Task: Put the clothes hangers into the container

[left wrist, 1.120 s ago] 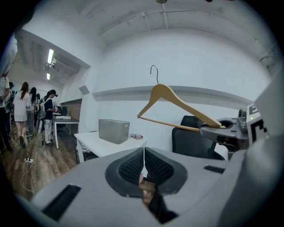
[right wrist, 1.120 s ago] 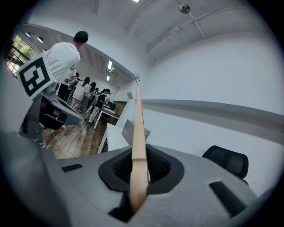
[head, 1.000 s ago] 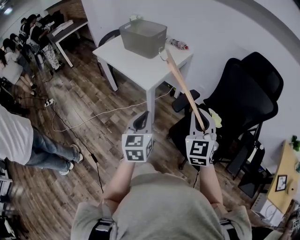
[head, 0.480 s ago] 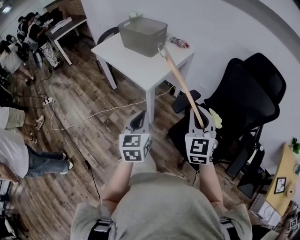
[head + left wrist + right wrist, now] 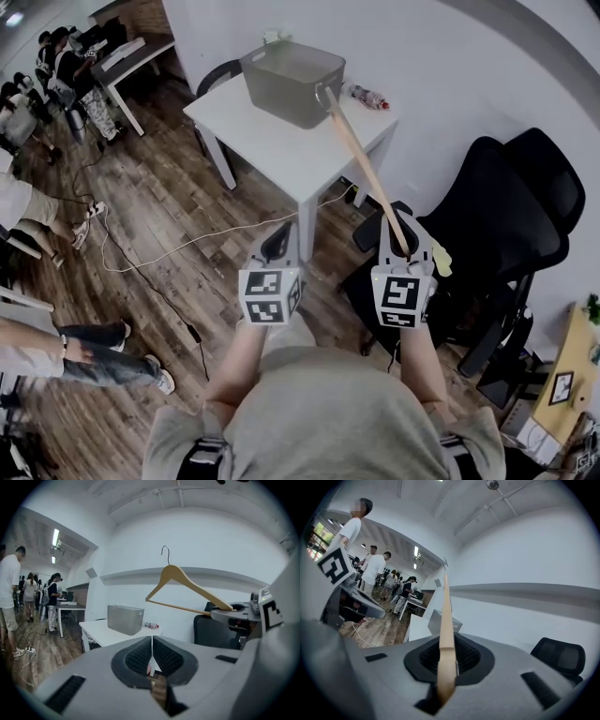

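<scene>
My right gripper (image 5: 406,242) is shut on one end of a wooden clothes hanger (image 5: 364,167), which slants up and forward. Its metal hook end shows beside the near right corner of the grey container (image 5: 292,77) on the white table (image 5: 281,150); the height gap between them is unclear. In the right gripper view the hanger (image 5: 446,639) stands edge-on between the pads of that gripper (image 5: 447,670). My left gripper (image 5: 277,246) hangs beside it over the floor. In the left gripper view this gripper (image 5: 152,645) is shut on nothing, with the hanger (image 5: 187,588) and container (image 5: 124,619) ahead.
A black office chair (image 5: 497,216) stands right of the table, below my right gripper. A small bottle (image 5: 367,96) lies on the table by the wall. A cable (image 5: 169,248) runs across the wooden floor. People (image 5: 56,342) and a desk (image 5: 131,58) are at the left.
The table and container have shifted a little lower and to the right in the head view. The people at the left have walked on. Both grippers keep their pose and the hanger stays gripped.
</scene>
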Tool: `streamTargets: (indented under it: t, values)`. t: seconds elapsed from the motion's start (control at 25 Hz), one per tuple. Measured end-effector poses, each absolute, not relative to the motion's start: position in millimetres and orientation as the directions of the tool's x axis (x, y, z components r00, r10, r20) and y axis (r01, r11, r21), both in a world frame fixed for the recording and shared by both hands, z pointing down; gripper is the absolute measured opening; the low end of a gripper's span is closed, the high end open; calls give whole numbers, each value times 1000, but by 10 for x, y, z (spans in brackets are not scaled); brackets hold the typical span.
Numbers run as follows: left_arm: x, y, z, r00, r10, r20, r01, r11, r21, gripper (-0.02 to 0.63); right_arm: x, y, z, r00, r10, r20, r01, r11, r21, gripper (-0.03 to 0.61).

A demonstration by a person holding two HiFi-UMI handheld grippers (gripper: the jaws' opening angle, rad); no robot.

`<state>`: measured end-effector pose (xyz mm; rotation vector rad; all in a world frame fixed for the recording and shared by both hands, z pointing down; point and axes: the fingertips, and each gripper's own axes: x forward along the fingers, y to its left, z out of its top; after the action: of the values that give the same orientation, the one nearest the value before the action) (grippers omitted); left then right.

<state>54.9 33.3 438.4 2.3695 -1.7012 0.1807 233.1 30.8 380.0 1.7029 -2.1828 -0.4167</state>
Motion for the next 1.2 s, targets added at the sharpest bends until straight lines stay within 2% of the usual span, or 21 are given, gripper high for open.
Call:
streamTargets:
  t: [0.76, 1.2]
  values:
    - [-277, -1377, 4191, 320, -922, 219, -946, -299, 122, 9, 1570, -1426, 3516, -224, -971, 79, -855, 235, 462, 40]
    - [-596, -2148, 4196, 339, -914, 222, -940, -318, 126, 9, 1247, -2248, 3578, -212, -970, 116, -842, 242, 482, 40]
